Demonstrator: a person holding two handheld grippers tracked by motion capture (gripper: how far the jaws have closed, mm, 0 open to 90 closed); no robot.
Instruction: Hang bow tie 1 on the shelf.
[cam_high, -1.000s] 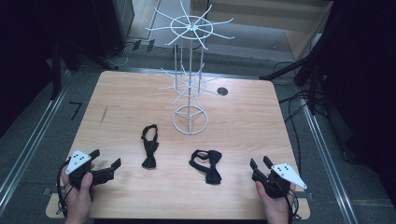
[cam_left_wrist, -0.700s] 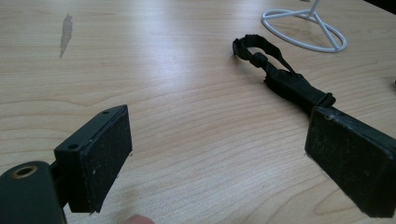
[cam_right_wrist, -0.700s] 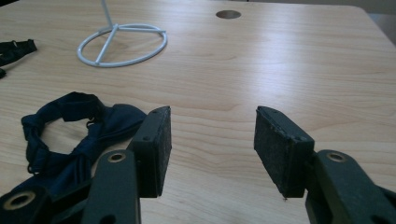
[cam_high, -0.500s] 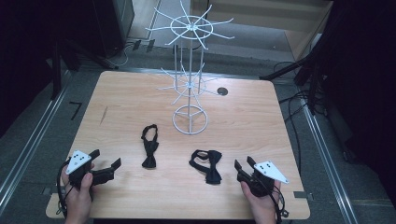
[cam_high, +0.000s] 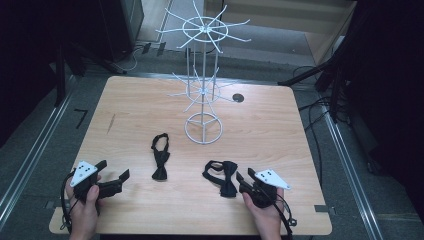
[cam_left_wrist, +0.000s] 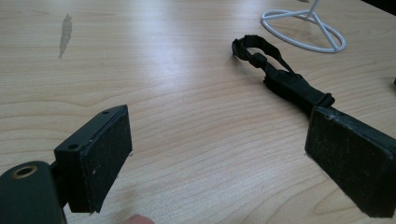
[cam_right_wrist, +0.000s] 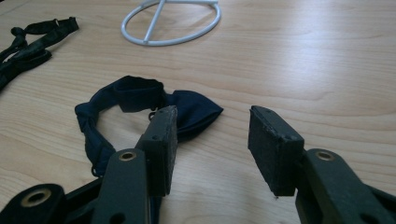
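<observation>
Wood-grain bench (cam_high: 280, 120) carries everything here, and at its near-left corner a hand holds the left gripper (cam_high: 117, 182) low over the surface, its fingers (cam_left_wrist: 105, 156) spread wide with only bare wood between them. Just right of it, well apart from those fingers, lies a black bow tie (cam_high: 160, 156) stretched lengthwise, its strap loop pointing toward the far edge. In the left gripper view this tie (cam_left_wrist: 280, 77) runs up past the right-hand finger, and whether the finger touches its near end is hard to tell from that angle. Farther back, near the middle of the bench, stands a white wire rack (cam_high: 203, 80) on a ring base, with two tiers of spokes.

Right of the rack's base, closer to the near edge, lies a second bow tie (cam_high: 222, 176), dark navy, its band curled in a loop. The right gripper (cam_high: 242, 181) sits just beside it. Its fingers (cam_right_wrist: 161, 147) have just been closing and stand at a moderate gap, nothing between them. In the right gripper view the navy tie (cam_right_wrist: 140, 105) lies behind and beside the left-hand finger.
</observation>
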